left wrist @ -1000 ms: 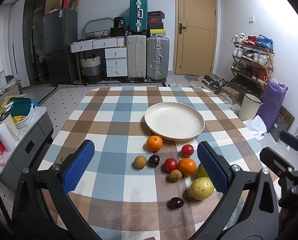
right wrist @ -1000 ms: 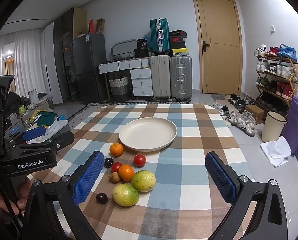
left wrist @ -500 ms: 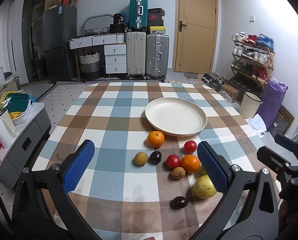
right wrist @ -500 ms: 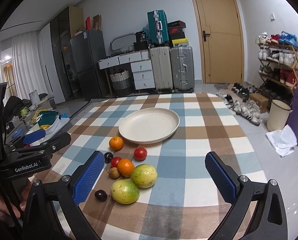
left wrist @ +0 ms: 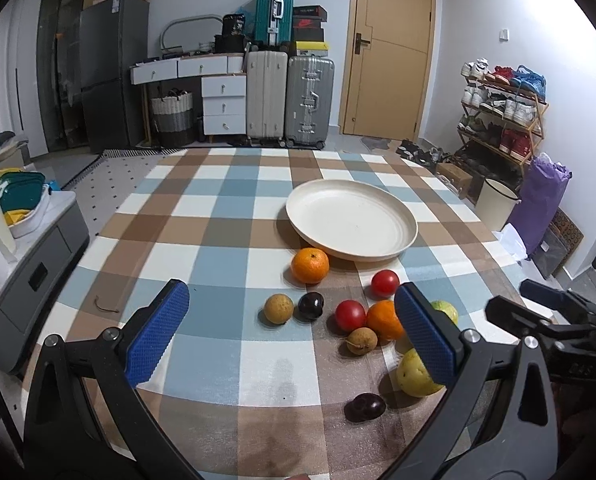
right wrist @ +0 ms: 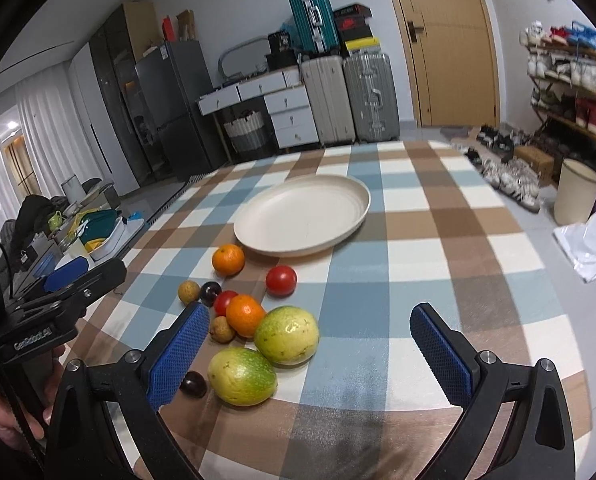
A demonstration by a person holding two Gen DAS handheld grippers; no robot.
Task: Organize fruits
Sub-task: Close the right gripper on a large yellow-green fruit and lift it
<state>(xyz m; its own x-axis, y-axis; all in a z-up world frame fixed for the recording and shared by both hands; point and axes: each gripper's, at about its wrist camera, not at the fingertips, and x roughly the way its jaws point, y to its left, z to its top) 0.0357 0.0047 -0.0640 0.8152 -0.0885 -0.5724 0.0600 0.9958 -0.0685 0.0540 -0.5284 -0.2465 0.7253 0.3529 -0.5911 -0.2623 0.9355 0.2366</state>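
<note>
Right wrist view: right gripper [right wrist: 312, 354], spread wide, has dipped closer to 2 smooth green-yellow fruits [right wrist: 286, 335]. Left gripper [left wrist: 295, 334] gapes too, round cream plate [left wrist: 352, 219] bare.

Pale walls enclose a lit room with a wooden door [left wrist: 390, 48]. Suitcases [left wrist: 287, 100] stand beside white drawers [left wrist: 222, 102] and a dark refrigerator [left wrist: 109, 72]. A shoe rack [left wrist: 502, 116] lines the right wall; white curtains [right wrist: 45, 128] hang left.
</note>
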